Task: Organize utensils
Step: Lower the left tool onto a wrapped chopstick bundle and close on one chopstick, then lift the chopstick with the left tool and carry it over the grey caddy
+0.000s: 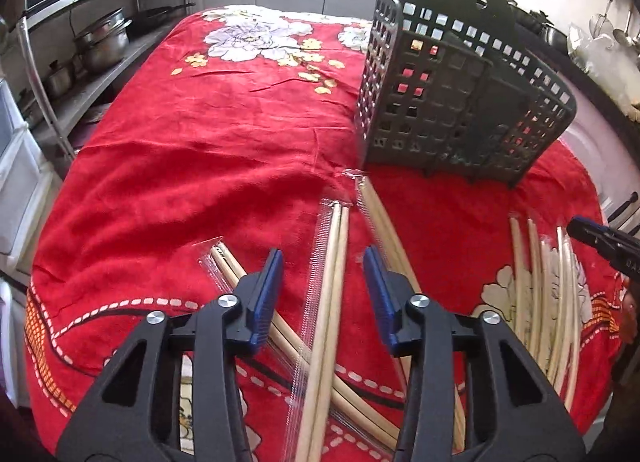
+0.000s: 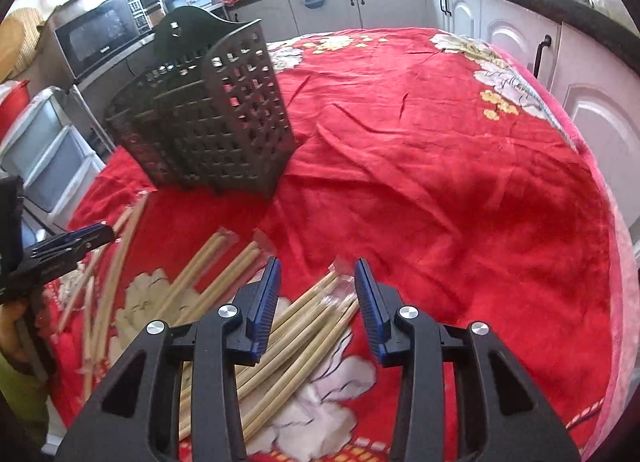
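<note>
Both tools are hovering partly open, gripping nothing: the left tool (image 1: 324, 286) is straddling a wrapped chopstick pair (image 1: 334, 282), the right tool (image 2: 316, 294) a chopstick bundle (image 2: 304, 322), all lying near the tabletop's near edge on the red cloth (image 2: 440, 141). The dark utensil basket (image 1: 452, 101) is standing behind them.

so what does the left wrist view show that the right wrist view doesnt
Only the left wrist view: stacked metal pots on a shelf, and the left hand-held gripper straddling one wrapped chopstick pair. Only the right wrist view: a microwave, and the right hand-held gripper over a chopstick heap. Both: the dark slotted holder and red floral cloth.
</note>
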